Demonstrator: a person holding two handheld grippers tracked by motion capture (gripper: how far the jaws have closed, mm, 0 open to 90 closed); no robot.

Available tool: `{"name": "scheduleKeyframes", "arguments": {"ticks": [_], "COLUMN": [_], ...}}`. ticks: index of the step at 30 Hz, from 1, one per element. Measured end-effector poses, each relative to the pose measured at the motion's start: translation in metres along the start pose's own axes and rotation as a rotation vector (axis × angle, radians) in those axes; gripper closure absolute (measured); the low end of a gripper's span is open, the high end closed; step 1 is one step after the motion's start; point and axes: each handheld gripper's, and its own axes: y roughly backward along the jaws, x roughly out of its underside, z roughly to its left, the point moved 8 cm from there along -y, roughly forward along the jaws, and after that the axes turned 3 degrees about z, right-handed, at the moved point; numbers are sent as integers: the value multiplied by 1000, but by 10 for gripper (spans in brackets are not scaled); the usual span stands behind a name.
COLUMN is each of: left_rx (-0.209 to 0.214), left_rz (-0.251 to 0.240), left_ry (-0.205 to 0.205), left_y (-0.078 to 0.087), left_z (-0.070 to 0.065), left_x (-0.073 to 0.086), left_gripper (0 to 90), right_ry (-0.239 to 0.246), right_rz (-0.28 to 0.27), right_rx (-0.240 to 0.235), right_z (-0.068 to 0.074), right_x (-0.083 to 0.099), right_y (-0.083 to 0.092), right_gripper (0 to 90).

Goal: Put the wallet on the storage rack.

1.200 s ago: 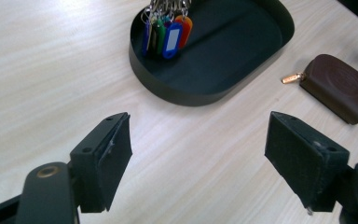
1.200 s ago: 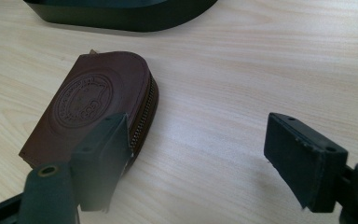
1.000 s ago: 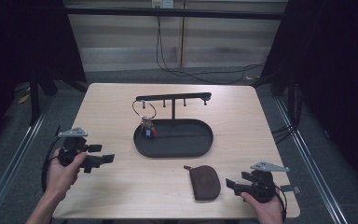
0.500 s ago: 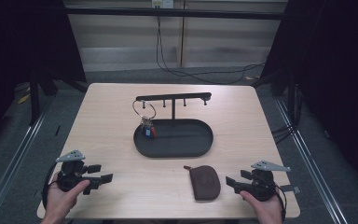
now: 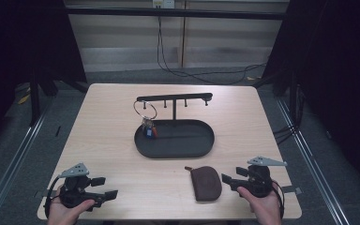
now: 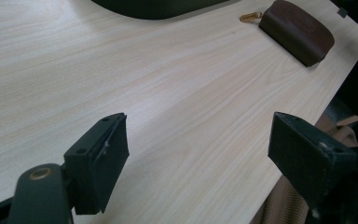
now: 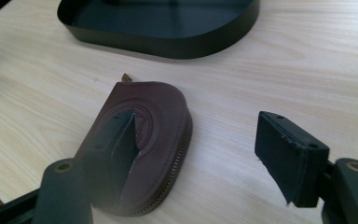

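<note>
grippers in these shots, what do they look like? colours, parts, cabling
Both match: the left gripper and right gripper are black, each topped by a grey three-cornered plate. Fingers are flat, black rectangular blocks with small screw holes, and a brass-coloured pivot shows at the base. A black cable loops behind each one. The hands are bare; no sleeves are visible.

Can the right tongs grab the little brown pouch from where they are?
Probably yes. The right tongs are open and sit just beside the brown pouch on the table, with nothing between them. In the right gripper view the pouch lies just ahead, partly behind one jaw.
</note>
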Motion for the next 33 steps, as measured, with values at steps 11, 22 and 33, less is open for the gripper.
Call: {"name": "scheduleKeyframes", "arguments": {"ticks": [11,22,33], "left_rx": [-6,9,12], "left_rz": [21,39,42], "left_ry": [-16,-14,-32], "left_y": [-2,-6,-6], "left_z": [9,9,6], "left_x": [3,3,4], "left_gripper": [251,241,233], "right_ry": [60,-32,-83], "right_rz": [105,366,539], "right_rx": [2,-37,-43], "right_z": [16,24,20], "right_x": [-27,-19,-13], "right_y": [0,-26,-40], "right_gripper": [354,326,372]}}
